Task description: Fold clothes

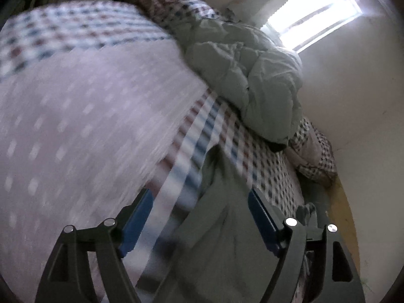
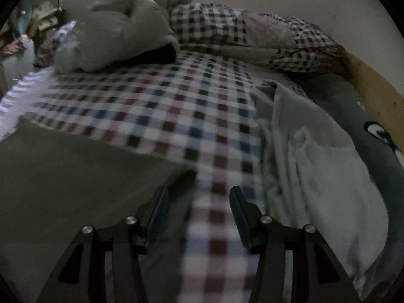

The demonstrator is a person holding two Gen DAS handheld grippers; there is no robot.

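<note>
A grey-green garment (image 1: 217,227) lies on the checked bed sheet (image 1: 265,161); in the left wrist view it runs between the fingers of my left gripper (image 1: 200,202), which is open just above it. In the right wrist view the same dark grey-green cloth (image 2: 75,176) spreads flat at the lower left, its edge near the left finger. My right gripper (image 2: 199,197) is open and empty over the checked sheet (image 2: 161,106). A pale green crumpled garment (image 2: 315,166) lies to its right. A pink dotted cloth (image 1: 75,116) lies at the left, blurred.
A bunched pale green duvet (image 1: 247,75) (image 2: 121,30) lies across the bed. A checked pillow (image 2: 242,32) lies at the head. A dark grey garment with a printed figure (image 2: 373,136) lies by the yellow bed frame (image 2: 378,93). The white wall (image 1: 353,101) bounds the bed.
</note>
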